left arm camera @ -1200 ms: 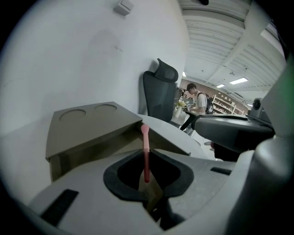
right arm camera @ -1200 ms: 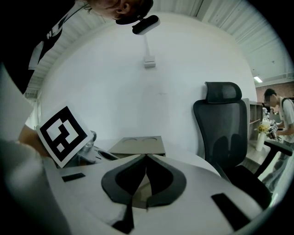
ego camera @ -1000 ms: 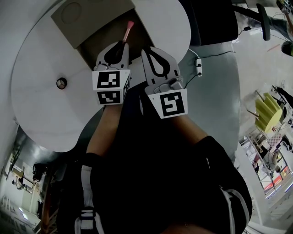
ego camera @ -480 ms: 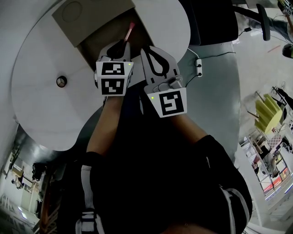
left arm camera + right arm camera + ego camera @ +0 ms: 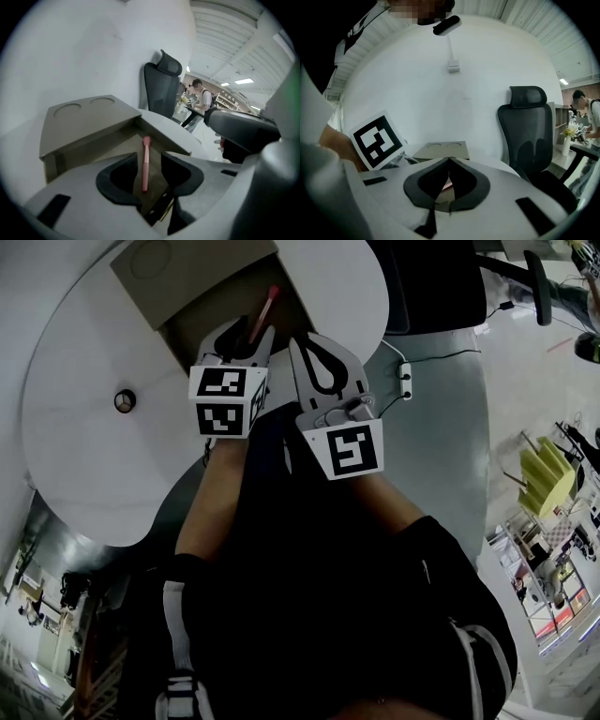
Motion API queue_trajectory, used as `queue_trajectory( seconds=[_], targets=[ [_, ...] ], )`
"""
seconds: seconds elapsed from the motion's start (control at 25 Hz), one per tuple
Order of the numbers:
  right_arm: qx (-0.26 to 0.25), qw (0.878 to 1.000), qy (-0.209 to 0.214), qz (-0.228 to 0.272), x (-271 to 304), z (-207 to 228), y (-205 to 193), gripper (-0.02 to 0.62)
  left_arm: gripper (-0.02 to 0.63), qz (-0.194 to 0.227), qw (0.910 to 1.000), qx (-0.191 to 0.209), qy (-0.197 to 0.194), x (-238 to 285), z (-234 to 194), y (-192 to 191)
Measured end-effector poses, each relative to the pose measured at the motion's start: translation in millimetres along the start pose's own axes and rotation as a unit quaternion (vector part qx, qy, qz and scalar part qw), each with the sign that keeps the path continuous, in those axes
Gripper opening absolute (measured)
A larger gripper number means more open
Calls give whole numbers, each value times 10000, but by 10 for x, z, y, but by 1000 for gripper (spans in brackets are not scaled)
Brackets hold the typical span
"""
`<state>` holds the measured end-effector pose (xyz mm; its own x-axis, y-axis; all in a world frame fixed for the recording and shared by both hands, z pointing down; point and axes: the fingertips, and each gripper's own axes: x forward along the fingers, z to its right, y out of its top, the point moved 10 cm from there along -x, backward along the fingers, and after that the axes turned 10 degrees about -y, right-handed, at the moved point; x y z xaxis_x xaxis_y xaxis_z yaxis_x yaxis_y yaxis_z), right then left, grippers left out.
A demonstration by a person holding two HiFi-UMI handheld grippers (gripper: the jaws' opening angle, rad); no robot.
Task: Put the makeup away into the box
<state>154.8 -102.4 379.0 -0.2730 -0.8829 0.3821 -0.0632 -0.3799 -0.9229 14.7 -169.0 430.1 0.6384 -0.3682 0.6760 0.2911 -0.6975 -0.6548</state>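
Note:
A pink makeup brush (image 5: pixel 268 305) stands tilted over the open cardboard box (image 5: pixel 192 279) on the round white table. My left gripper (image 5: pixel 246 336) hovers at the box's near edge, and its jaws are opening. In the left gripper view the brush (image 5: pixel 146 161) stands between the jaws of the left gripper (image 5: pixel 149 157), with a gap on its right side, so the pads no longer press on it. The box lid (image 5: pixel 89 122) leans back behind it. My right gripper (image 5: pixel 302 345) stays just right of the left one, shut and empty, its tips meeting in the right gripper view (image 5: pixel 449 162).
The white round table (image 5: pixel 84 456) carries a small round object (image 5: pixel 125 401) at its left. A black office chair (image 5: pixel 161 91) stands behind the table. A power strip (image 5: pixel 406 379) lies on the floor to the right. A person stands far off in the background.
The left gripper's jaws have spread apart and released the pink brush, which they pinched before. The right gripper has not moved.

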Motion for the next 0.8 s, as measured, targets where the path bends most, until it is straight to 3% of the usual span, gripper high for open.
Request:
queue_trajectory(
  seconds=[0.12, 0.16, 0.28, 0.36, 0.56, 0.8],
  targets=[
    [-18, 10000, 51, 53, 3, 15, 30, 23, 146, 654, 9976, 193, 113, -152, 77, 71],
    [-29, 9999, 73, 81, -2, 8, 38, 23, 110, 893, 9954, 317, 171, -216, 112, 96],
    [-99, 9996, 173, 190, -25, -88, 90, 23, 40, 1614, 9840, 675, 346, -495, 194, 169],
    [-164, 9991, 243, 297, -30, -183, 158, 23, 23, 2024, 9759, 710, 410, -705, 211, 203],
    [-335, 9973, 421, 509, -48, -399, 329, 23, 8, 2676, 9566, 877, 750, -1152, 202, 141],
    [-637, 9923, 727, 777, -18, -756, 498, 23, 8, 3125, 9382, 848, 1222, -1646, 115, -62]
  ],
)
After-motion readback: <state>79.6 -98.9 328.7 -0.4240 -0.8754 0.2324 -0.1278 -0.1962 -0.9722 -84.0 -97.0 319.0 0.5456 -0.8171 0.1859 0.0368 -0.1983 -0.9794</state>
